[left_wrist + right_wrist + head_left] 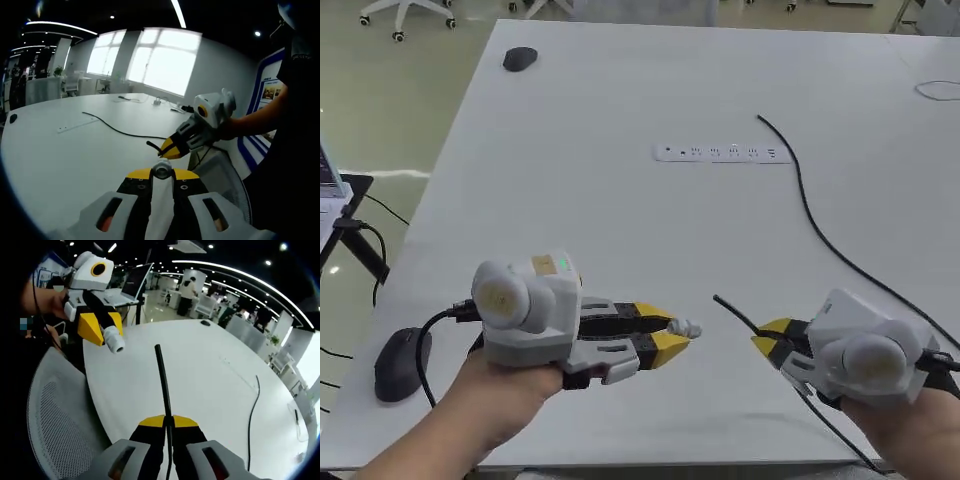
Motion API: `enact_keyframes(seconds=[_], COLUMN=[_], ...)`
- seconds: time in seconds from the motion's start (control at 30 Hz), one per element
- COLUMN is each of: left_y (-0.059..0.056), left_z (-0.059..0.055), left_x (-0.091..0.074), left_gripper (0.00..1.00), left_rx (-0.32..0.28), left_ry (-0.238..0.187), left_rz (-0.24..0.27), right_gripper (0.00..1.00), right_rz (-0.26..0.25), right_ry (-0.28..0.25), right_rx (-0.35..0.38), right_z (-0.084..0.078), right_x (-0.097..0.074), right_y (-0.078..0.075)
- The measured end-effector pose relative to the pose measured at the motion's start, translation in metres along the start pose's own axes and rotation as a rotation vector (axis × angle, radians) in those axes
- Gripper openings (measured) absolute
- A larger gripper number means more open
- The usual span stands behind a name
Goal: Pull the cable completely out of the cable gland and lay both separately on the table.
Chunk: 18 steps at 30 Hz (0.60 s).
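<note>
The small grey cable gland [688, 328] sits in the tips of the left gripper [672, 335]. The yellow jaws are pinched tight on it. In the left gripper view the gland [161, 169] pokes out between the left gripper [161, 175] tips, at 6 o'clock.

The black cable [820, 235] is out of the gland. Its loose end is at 2 o'clock from the gland, close by but not touching. The right gripper [775, 338] has its jaws squeezed on the cable a little way back from that end. In the right gripper view the cable [162, 380] sticks straight up to 12 o'clock from the right gripper [168, 421].

The rest of the cable lies on the white table [620, 220], running off to 1 o'clock. A white power strip [723, 152] lies at 12 o'clock from the grippers, just beside the cable's far end. A dark mouse [520, 58] lies far off at 11 o'clock. Another mouse [400, 362] lies at 9 o'clock from the left gripper.
</note>
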<state>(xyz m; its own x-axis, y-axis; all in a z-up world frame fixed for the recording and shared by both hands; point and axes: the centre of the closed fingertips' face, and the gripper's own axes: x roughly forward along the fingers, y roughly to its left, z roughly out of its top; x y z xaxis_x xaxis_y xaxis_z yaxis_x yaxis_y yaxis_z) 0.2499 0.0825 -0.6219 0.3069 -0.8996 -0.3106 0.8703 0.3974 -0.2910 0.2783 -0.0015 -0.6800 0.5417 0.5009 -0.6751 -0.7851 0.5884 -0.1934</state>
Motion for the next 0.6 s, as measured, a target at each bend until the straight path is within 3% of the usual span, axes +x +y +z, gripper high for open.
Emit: enact_keyframes(seconds=[0.07,0.23,0.33,0.5,0.6], left_y=[0.000,0.004,0.010,0.016,0.017], left_z=[-0.002,-0.001,-0.006,-0.019,-0.019], left_x=[0.000,0.000,0.001,0.002,0.001], left_gripper=[0.15,0.15,0.15,0.15,0.15], left_rx=[0.015,0.009,0.020,0.004,-0.005], left_ry=[0.011,-0.011,-0.008,0.011,0.001], left_rz=[0.001,0.002,0.028,0.028,0.030], right_gripper=[0.00,0.00,0.00,0.00,0.00], right_rz=[-0.006,-0.007,-0.005,-0.007,-0.009], right_ry=[-0.006,-0.008,-0.005,0.003,0.010], right_rx=[0.009,0.030,0.032,0.023,0.005], right_z=[0.002,0.004,0.006,0.013,0.014], right_x=[0.000,0.002,0.005,0.013,0.018], right_y=[-0.002,-0.007,-0.010,-0.017,-0.020])
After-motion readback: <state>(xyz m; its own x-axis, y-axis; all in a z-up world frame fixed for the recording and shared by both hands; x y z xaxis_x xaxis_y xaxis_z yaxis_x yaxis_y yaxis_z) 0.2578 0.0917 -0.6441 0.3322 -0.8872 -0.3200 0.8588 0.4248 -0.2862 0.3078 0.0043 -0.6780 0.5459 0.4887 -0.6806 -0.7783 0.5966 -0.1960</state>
